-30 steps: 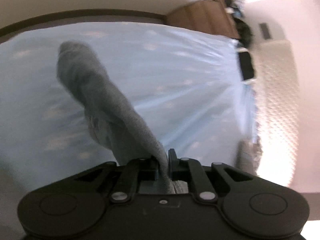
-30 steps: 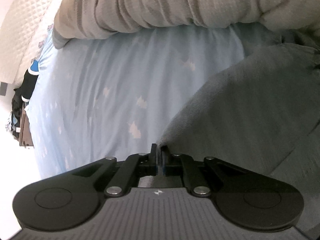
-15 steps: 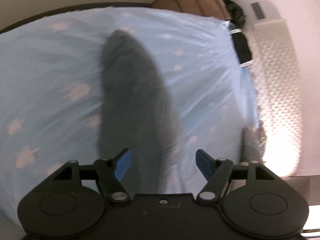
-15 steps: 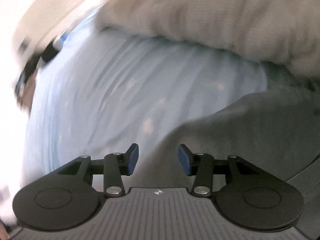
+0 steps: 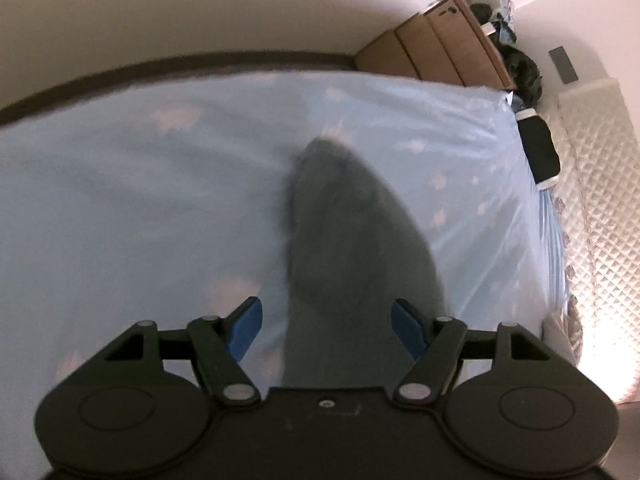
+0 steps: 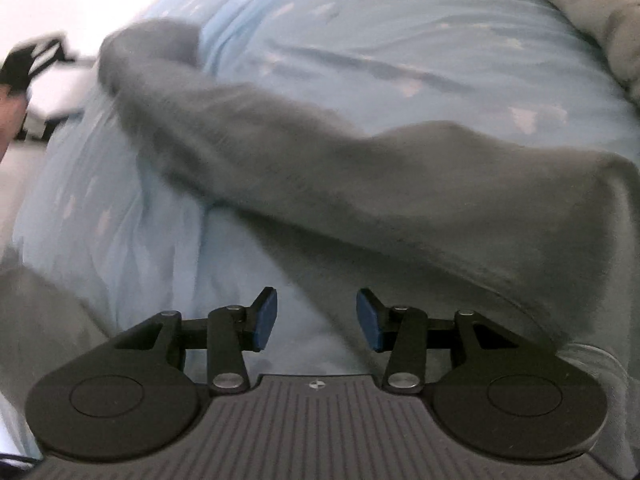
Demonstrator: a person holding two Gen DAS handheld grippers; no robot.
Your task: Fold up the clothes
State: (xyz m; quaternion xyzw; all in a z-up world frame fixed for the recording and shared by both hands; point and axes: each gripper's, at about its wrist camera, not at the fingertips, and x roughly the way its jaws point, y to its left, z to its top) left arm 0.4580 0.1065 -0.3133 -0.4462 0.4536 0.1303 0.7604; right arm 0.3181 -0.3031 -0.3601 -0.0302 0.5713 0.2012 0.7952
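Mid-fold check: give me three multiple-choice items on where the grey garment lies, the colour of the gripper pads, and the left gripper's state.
1. The grey garment lies on:
A. the light blue sheet
B. the wooden cabinet
C. the floor

2. The pads of the right gripper are:
A. red
B. blue
C. white

3. The left gripper is:
A. shut on the garment
B. shut, empty
C. open

Answers: 1 A, blue sheet shows all around the cloth; 2 B, both pads show blue; 3 C, its pads stand apart, clear of the cloth running between them.

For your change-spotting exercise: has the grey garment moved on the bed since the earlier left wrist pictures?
Yes. The grey garment, clamped and lifted before, now lies loose on the blue sheet, between the left gripper's open jaws.
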